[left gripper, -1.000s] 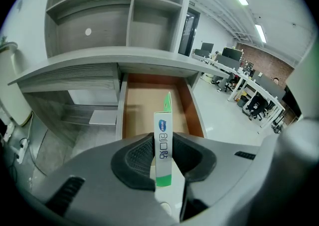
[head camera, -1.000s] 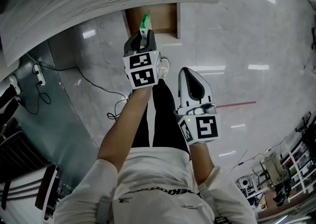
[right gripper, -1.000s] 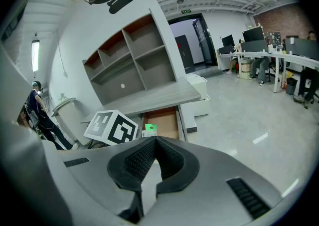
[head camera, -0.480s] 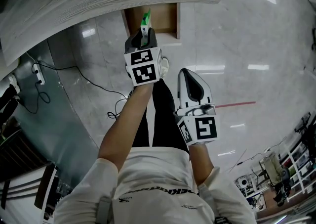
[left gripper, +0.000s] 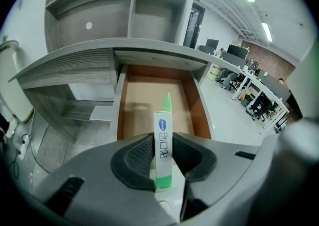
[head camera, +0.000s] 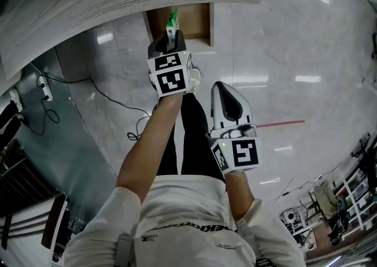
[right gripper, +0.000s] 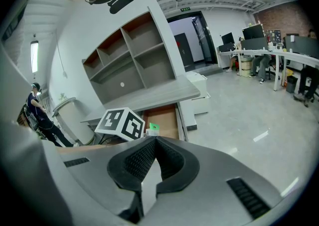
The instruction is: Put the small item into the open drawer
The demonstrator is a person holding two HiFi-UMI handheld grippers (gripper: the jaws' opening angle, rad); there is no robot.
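The box (left gripper: 163, 125) is thin and tall, white with blue letters and green at both ends. The left gripper (left gripper: 163, 142) pinches it low down, so it stands up and sticks out past the jaws, ready to let go. The right gripper (right gripper: 152, 142) is pressed together with nothing in it and hangs close to the body, out of the way. Past the box the drawer (left gripper: 134, 105) is open and bare; the box is over its front part

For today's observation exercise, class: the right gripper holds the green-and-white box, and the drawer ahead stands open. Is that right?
No. The left gripper holds the green-and-white box, as the left gripper view shows; the right gripper is shut and empty. The drawer ahead stands open.
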